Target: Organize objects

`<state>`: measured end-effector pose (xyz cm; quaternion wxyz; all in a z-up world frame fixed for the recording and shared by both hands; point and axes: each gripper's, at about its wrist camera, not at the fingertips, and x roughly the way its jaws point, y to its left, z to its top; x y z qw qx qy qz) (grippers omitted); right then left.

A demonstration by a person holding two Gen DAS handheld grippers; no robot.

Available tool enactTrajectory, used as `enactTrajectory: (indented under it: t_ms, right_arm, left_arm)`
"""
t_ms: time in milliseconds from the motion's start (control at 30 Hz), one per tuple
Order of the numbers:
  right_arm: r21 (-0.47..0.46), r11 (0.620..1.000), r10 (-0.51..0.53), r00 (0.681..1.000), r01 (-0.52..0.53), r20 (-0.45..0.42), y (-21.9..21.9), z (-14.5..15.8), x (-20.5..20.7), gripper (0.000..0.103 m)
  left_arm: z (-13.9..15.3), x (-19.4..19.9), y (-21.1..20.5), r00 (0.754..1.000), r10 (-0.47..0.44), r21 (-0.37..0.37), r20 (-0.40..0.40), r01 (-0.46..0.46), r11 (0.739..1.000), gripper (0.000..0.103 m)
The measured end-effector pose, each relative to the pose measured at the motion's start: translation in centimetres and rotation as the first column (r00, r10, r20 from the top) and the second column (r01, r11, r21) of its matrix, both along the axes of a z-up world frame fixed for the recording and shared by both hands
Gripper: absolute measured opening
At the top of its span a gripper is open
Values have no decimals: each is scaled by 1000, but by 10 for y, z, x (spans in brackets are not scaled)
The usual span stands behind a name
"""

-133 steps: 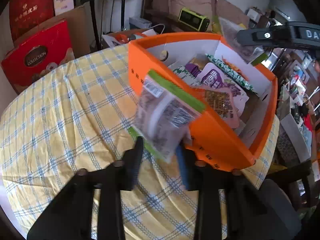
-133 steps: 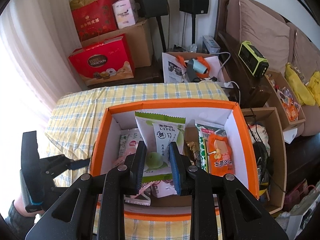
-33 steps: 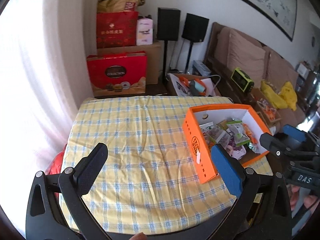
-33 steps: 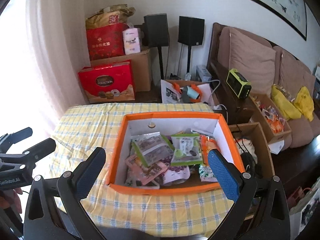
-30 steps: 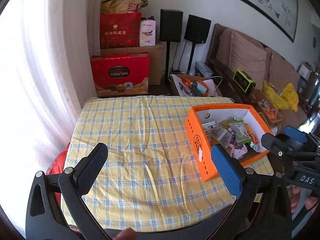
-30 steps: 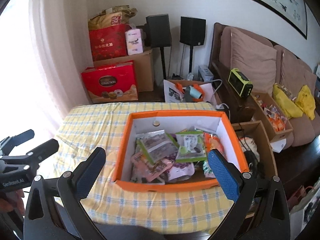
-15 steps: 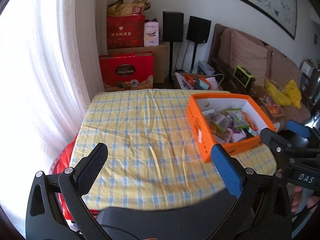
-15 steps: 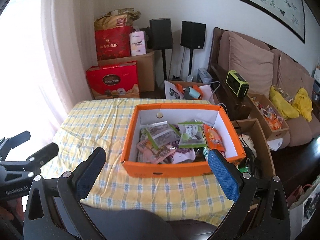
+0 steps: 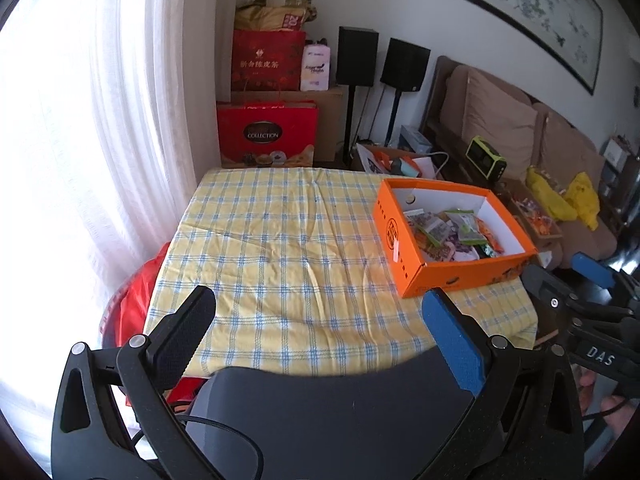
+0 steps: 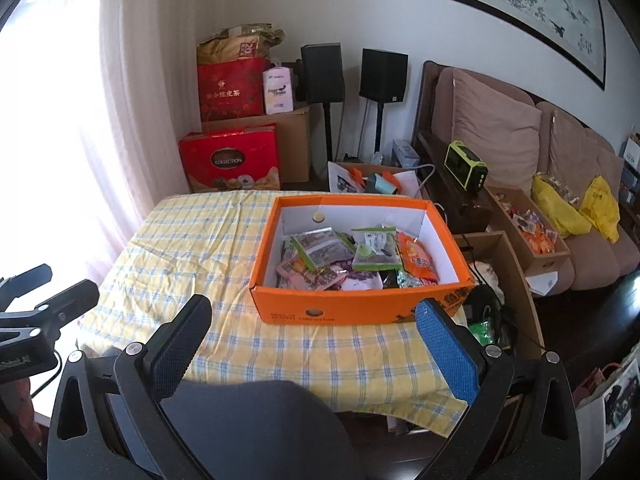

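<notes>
An orange cardboard box (image 9: 412, 264) (image 10: 332, 310) stands on the right part of a table with a yellow checked cloth (image 9: 280, 248) (image 10: 192, 248). Several snack packets (image 10: 344, 256) (image 9: 448, 232) lie inside it. My left gripper (image 9: 320, 328) is open and empty, held back from the table's near edge. My right gripper (image 10: 312, 332) is open and empty, in front of the box and well short of it. Each gripper shows at the edge of the other's view.
A dark chair back (image 9: 340, 412) (image 10: 248, 428) stands between the grippers and the table. Red gift boxes (image 10: 232, 160), speakers (image 10: 384, 70), a sofa (image 10: 520, 136) and open cartons of goods (image 10: 528, 228) lie beyond and to the right. A curtain (image 9: 100, 120) hangs on the left.
Both grippers let go of their packets, now in the box, and have pulled back and away from the table with jaws wide. The chair back has come into view.
</notes>
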<state>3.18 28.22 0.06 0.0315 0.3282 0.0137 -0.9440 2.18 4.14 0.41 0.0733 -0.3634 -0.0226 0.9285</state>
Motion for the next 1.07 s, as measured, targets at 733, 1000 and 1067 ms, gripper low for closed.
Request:
enactTrajectory:
  t_ms: [733, 1000, 1067]
  right_arm:
    - [-1, 1000, 16, 1000, -16, -4, -6, 5, 19, 103]
    - [-7, 1000, 19, 1000, -19, -1, -5, 3, 20, 103]
    - [-7, 1000, 17, 1000, -17, 0, -4, 3, 20, 103]
  left_arm:
    - [3, 17, -5, 1000, 3, -35, -21, -4, 999, 103]
    - [3, 14, -6, 1000, 17, -35, -21, -18, 999, 103]
    - [3, 14, -6, 1000, 18, -37, -20, -19, 999, 103]
